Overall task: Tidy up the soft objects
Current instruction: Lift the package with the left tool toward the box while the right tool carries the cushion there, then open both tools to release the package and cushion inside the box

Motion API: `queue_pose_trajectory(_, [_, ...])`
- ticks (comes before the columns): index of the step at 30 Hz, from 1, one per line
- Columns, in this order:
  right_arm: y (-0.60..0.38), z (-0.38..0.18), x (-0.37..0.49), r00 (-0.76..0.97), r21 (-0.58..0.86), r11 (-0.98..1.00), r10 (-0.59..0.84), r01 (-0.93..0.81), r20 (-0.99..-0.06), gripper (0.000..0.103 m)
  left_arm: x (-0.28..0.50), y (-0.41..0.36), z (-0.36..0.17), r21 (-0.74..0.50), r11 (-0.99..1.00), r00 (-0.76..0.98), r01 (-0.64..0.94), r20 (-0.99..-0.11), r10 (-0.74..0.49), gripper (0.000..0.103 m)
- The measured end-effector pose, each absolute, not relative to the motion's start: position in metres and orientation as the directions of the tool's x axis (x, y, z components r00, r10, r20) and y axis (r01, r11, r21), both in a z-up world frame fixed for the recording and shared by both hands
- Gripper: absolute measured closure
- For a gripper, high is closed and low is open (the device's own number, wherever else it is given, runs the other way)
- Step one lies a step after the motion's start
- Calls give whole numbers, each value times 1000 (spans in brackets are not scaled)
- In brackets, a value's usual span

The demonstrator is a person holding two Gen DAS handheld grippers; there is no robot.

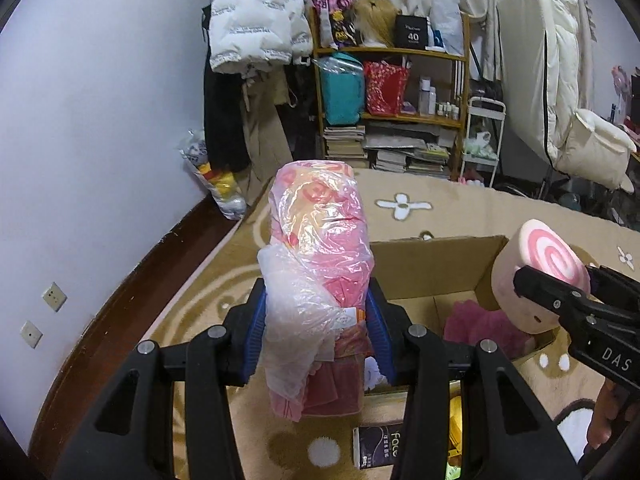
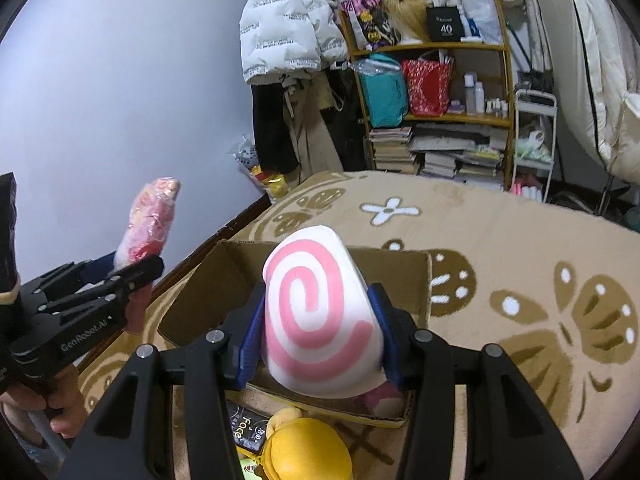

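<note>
My left gripper (image 1: pixel 318 332) is shut on a pink soft bundle wrapped in clear plastic (image 1: pixel 318 248), held upright above the carpet, left of the cardboard box (image 1: pixel 424 268). It also shows in the right wrist view (image 2: pixel 150 220). My right gripper (image 2: pixel 320 332) is shut on a white plush with a pink spiral (image 2: pixel 320 316), held over the open box (image 2: pixel 208 288). The spiral plush shows at the right in the left wrist view (image 1: pixel 536 272). A pink fluffy item (image 1: pixel 480 328) lies inside the box.
A yellow plush (image 2: pixel 304 448) and a black "Face" packet (image 2: pixel 244 428) lie on the beige patterned carpet (image 2: pixel 520 264) in front of the box. A wooden shelf (image 1: pixel 392 92) with bags and books stands behind, with hanging coats (image 1: pixel 256 20) beside it.
</note>
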State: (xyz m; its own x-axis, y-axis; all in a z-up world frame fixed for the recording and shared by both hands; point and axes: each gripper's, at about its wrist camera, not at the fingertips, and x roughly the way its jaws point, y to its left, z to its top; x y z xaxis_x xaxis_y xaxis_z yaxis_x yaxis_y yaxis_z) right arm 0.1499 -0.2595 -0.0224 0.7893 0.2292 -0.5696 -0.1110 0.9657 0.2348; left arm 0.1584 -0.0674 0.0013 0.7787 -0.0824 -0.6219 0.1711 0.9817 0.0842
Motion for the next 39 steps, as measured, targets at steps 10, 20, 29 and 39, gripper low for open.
queue_pose_trajectory(10, [-263,-48,166,747,270,953,277,-134,-605,46,172,-70,-23,28,977,721,213,-679,-138,57])
queue_pose_trajectory(20, [-259,-48,163,760,264,956,263,-124,-594,16,168,-69,-21,53,982,715,181,-693,-95,25])
queue_pose_trajectory(29, [-264,-37,155,773,270,958,246,-101,-585,0,151,-61,-7,110,979,735,169,-676,-51,9])
queue_pose_trajectory(39, [-264,-27,135,765,269,960,228,-74,-603,0,122,-51,4,154,975,738,161,-674,-15,6])
